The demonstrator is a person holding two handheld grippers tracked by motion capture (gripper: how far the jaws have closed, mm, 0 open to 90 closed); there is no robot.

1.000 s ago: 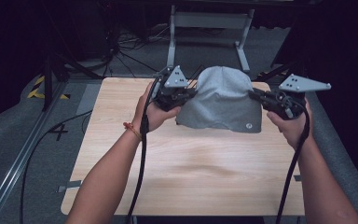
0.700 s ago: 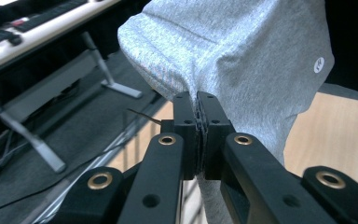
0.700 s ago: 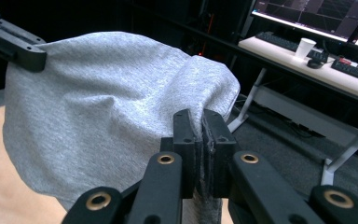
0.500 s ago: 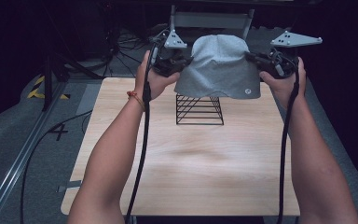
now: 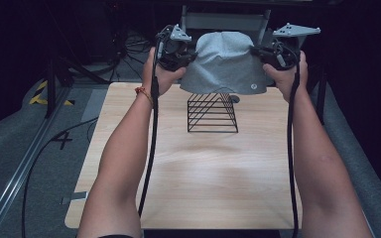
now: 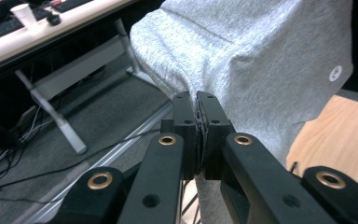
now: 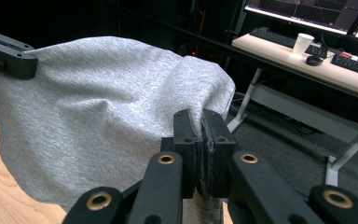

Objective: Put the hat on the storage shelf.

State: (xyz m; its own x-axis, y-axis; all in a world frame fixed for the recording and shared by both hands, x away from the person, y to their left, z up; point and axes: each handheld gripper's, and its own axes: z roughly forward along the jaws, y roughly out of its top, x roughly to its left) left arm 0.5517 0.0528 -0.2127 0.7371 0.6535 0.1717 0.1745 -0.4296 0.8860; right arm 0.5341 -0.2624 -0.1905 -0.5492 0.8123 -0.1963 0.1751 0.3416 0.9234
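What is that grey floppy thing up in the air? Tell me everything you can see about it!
It is a grey cloth cover, soft heathered knit fabric, with a small round white tag near its lower right edge. It hangs in the air, domed and slightly creased, above a black wire rack on the wooden table, its lower edge overlapping the rack's top in the high view. The left gripper and the right gripper pinch its opposite sides with shut jaws.

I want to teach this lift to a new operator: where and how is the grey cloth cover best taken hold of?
Grip the grey cloth cover at its two opposite side edges, coming in level from left and right, as the left gripper and right gripper do. It is limp, so two spread pinches probably keep it open over the black wire rack.
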